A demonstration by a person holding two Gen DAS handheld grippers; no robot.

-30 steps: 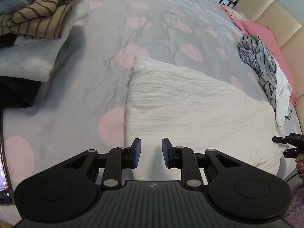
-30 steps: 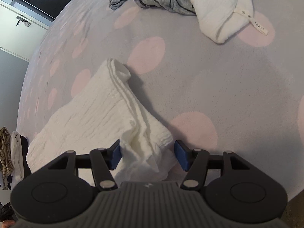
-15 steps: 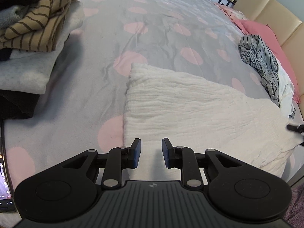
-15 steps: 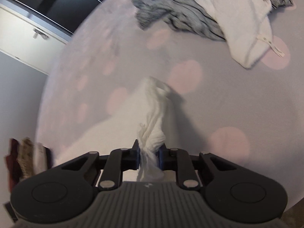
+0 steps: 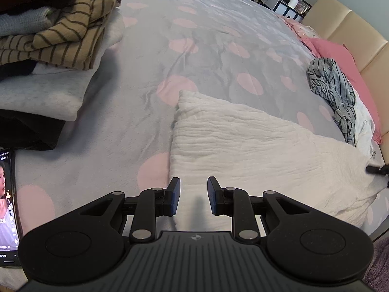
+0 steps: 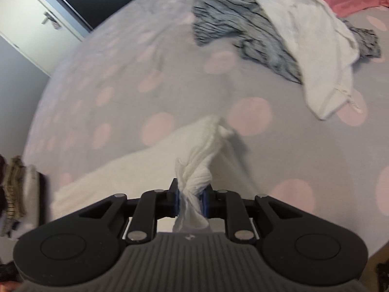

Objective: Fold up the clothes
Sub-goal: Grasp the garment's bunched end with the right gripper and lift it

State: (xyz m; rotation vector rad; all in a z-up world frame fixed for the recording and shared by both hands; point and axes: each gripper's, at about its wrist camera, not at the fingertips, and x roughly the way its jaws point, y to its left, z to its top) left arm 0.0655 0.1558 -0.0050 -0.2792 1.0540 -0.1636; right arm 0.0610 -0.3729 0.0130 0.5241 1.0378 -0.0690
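A white crinkled cloth (image 5: 255, 150) lies spread on the grey bed cover with pink dots (image 5: 194, 24). My left gripper (image 5: 193, 196) is open and empty, its fingers just above the cloth's near edge. My right gripper (image 6: 190, 200) is shut on a bunched corner of the white cloth (image 6: 197, 170) and holds it lifted off the bed, the cloth stretched taut. The tip of the right gripper (image 5: 376, 169) shows at the right edge of the left wrist view.
A stack of folded clothes (image 5: 53, 48) with a tan striped top sits at the left. A phone (image 5: 7, 209) lies at the near left. A grey striped garment (image 5: 335, 92) and a white one (image 6: 316, 56) lie heaped by the pink pillow (image 5: 345, 60).
My right gripper closed on the cloth's corner and lifted it, pulling the cloth taut. The left gripper stayed open, and its view drew back slightly.
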